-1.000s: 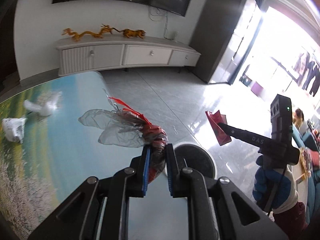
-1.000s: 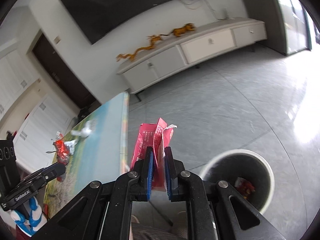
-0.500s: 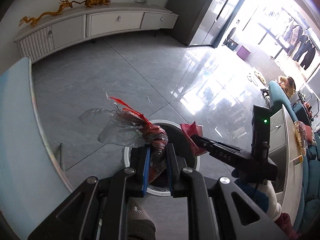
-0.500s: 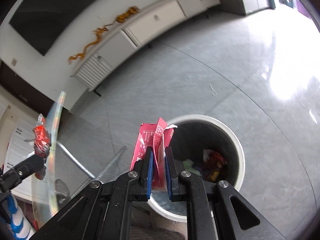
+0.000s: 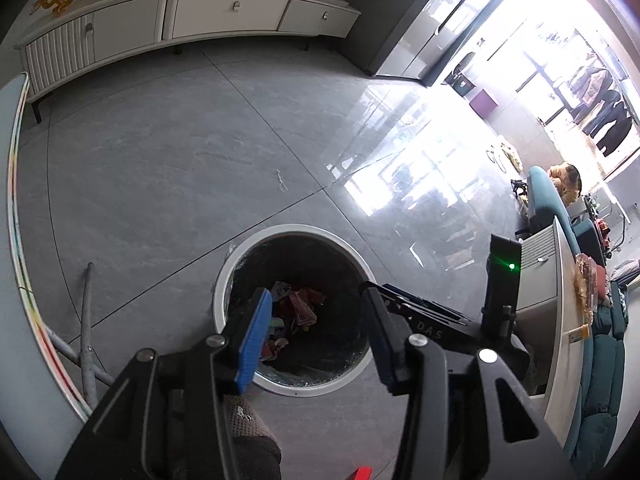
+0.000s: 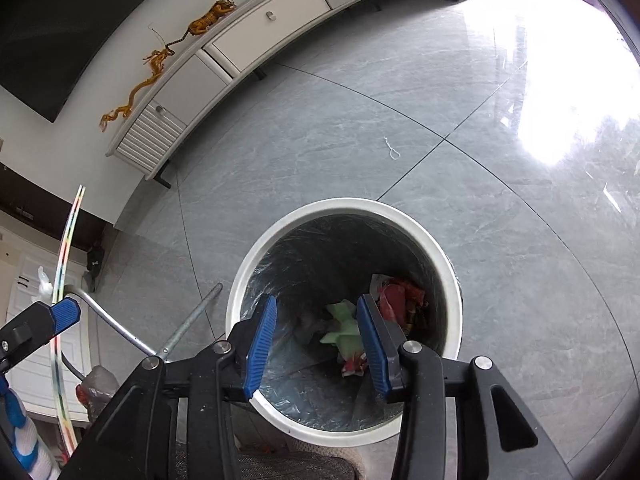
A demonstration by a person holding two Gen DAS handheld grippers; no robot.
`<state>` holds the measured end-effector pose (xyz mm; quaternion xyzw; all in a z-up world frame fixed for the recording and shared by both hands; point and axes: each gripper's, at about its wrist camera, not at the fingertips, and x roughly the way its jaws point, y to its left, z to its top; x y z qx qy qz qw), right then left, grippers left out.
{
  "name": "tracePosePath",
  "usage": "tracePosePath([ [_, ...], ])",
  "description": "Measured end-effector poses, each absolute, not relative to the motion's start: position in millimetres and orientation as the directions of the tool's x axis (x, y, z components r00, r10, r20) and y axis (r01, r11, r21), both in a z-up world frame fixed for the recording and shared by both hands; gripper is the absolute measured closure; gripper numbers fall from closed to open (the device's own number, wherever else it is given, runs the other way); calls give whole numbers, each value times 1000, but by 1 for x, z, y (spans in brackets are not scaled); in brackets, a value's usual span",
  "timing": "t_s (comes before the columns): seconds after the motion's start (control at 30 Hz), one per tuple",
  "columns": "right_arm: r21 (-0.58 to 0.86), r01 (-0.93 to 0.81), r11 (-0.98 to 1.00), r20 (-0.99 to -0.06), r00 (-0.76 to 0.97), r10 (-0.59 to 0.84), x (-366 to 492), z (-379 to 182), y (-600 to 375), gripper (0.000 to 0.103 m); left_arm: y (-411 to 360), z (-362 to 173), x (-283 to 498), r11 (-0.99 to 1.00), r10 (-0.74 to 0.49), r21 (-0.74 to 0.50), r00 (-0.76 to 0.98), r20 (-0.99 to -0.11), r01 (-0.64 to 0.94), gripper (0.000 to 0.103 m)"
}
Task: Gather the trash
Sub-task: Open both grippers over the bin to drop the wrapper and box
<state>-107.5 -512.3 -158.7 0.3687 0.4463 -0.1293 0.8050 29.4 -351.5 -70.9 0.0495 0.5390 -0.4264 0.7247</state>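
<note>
Both the left gripper (image 5: 316, 336) and right gripper (image 6: 316, 344) have just been opening over the bin (image 6: 448, 264); their fingers stand apart, empty. The wrappers (image 6: 396, 300) probably lie among its litter; more trash likely waits on the tabletop (image 5: 16, 280).

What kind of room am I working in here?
Most likely a home living room: a long white low cabinet by the wall, glossy grey floor tiles, and a teal sofa.
</note>
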Motion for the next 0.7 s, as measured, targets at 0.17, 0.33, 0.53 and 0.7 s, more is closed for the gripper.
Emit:
tracePosePath([
  [0.17, 485, 519, 704, -795, 596, 109, -107, -137, -507, 63, -321, -43, 28, 677, -562, -324, 181, -807, 661, 58],
  [0.33, 489, 467, 737, -760, 643, 97, -99, -97, -489, 63, -274, -3, 37, 750, -531, -237, 349, -772, 617, 58],
  [0.53, 478, 358, 802, -706, 700, 109, -77, -39, -444, 61, -205, 34, 49, 826, -471, -168, 495, -730, 538, 56],
  [0.7, 466, 272, 842, -673, 727, 138, -55, 2, -398, 60, -150, 50, 52, 867, -433, -155, 562, -705, 474, 55],
])
